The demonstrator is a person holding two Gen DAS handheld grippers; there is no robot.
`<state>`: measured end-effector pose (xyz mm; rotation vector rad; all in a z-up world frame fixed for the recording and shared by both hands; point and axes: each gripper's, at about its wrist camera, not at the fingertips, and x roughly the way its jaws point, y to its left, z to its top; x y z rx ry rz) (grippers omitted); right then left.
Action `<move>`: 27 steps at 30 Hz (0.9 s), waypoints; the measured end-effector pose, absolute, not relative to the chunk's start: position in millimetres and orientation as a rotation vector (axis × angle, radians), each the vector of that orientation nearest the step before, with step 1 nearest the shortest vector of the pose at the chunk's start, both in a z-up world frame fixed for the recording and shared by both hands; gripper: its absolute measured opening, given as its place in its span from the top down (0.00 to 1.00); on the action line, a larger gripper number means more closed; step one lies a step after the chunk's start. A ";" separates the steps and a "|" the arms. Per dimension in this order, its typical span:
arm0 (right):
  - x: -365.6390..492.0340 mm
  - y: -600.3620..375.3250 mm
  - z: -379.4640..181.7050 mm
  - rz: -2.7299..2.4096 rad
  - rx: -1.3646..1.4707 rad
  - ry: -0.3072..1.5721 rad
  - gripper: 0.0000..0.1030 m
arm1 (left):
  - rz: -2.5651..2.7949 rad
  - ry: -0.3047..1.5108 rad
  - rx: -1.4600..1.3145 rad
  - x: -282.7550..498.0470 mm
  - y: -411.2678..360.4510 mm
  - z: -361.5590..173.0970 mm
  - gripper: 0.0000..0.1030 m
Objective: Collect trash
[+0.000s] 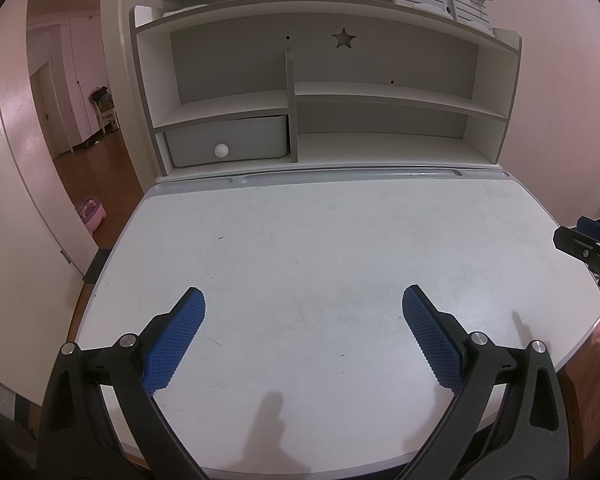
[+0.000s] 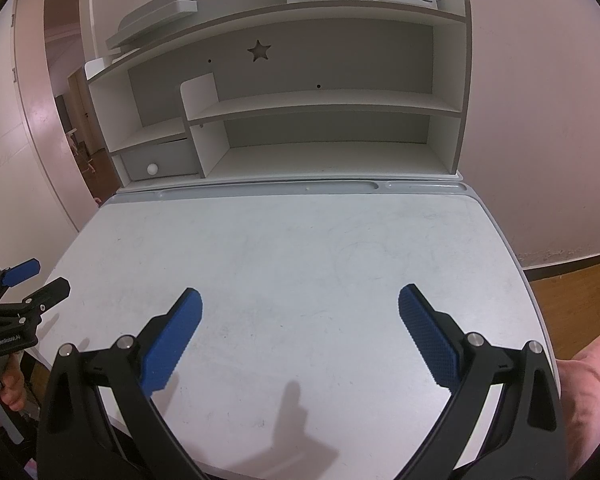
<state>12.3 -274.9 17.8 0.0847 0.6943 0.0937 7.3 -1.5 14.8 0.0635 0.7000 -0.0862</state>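
My left gripper point(image 1: 303, 296) is open and empty, held above the near part of a white desk top point(image 1: 320, 240). My right gripper point(image 2: 300, 296) is also open and empty above the same desk point(image 2: 300, 240). The left gripper also shows at the left edge of the right wrist view point(image 2: 36, 278), and the right gripper at the right edge of the left wrist view point(image 1: 580, 236). No trash shows on the desk in either view.
A white shelf unit point(image 1: 320, 92) stands at the back of the desk, with a drawer point(image 1: 228, 140) with a round knob at lower left. A grey pen groove point(image 1: 340, 174) runs along the back edge. An open doorway point(image 1: 80, 120) and wooden floor lie left.
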 end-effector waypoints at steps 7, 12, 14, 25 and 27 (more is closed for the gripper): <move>11.4 -275.7 19.1 0.092 0.085 0.691 0.08 | -0.084 0.700 0.063 7.6 -1.5 15.0 0.07; 11.4 -275.6 19.1 0.092 0.086 0.690 0.07 | -0.081 0.701 0.069 7.5 -2.4 15.8 0.07; 11.6 -275.6 19.1 0.091 0.085 0.690 0.07 | -0.084 0.705 0.070 7.5 -3.0 15.9 0.07; 11.4 -275.6 18.5 0.091 0.086 0.692 0.07 | -0.080 0.706 0.085 8.5 -4.5 14.4 0.07; 11.7 -275.7 18.4 0.090 0.085 0.693 0.07 | -0.083 0.709 0.083 9.1 -4.2 13.6 0.07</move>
